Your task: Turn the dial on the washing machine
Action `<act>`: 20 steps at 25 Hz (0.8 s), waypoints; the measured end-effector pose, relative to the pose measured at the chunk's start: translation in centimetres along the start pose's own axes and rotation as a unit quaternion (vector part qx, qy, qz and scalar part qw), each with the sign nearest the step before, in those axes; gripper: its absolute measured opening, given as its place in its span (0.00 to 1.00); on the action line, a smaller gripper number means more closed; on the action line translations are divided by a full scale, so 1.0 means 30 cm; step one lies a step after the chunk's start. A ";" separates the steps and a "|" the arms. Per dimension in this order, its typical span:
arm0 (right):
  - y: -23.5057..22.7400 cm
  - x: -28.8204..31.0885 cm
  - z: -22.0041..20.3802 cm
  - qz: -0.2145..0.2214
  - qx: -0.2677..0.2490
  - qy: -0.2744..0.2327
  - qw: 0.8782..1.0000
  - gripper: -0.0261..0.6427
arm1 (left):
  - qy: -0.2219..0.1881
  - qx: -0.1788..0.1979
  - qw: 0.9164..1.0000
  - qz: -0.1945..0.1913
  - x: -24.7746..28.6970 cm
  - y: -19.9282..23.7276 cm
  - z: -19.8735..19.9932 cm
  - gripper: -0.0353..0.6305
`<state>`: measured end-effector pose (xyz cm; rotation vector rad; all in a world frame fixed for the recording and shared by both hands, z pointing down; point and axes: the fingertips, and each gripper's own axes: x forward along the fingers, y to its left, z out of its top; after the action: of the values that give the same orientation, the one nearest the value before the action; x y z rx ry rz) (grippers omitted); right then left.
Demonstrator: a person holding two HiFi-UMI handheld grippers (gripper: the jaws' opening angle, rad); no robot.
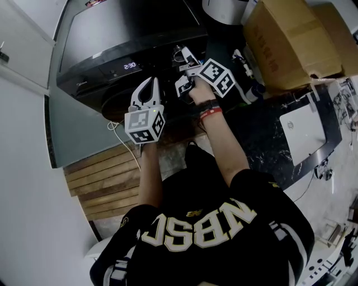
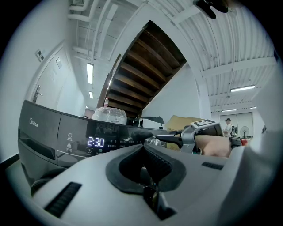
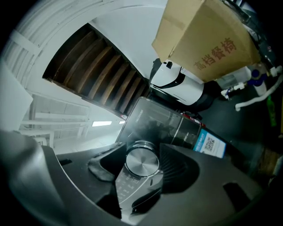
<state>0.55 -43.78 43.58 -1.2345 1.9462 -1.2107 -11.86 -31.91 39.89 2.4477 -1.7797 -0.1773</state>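
Observation:
The dark washing machine stands in front of me, and its display reads 2:30. In the right gripper view the round silver dial sits between the two dark pads, and my right gripper is shut on it. From the head view, that right gripper is pressed against the control panel and hides the dial. My left gripper hangs just below the panel, shut on nothing. The left gripper view shows the lit display and the right gripper at the dial.
A large cardboard box and a white appliance stand to the machine's right. Spray bottles are below the box, and a white laptop lies on a dark marble surface. A wooden slat platform is at my feet, to the left.

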 end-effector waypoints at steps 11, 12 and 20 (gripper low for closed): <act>-0.027 -0.006 -0.008 0.005 0.102 -0.019 0.995 0.40 | 0.001 -0.006 1.000 -0.002 0.019 0.002 -0.004 0.07; -0.031 -0.007 -0.009 0.004 0.116 -0.022 0.993 0.40 | 0.002 -0.005 1.000 -0.002 0.020 0.002 -0.005 0.07; -0.078 -0.011 -0.026 0.022 0.267 -0.061 0.962 0.40 | 0.008 -0.004 1.000 0.004 0.022 0.026 -0.019 0.07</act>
<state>1.07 -43.61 46.01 -0.9479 1.4139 -1.4703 -12.32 -32.76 40.54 2.4279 -1.7784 -0.1634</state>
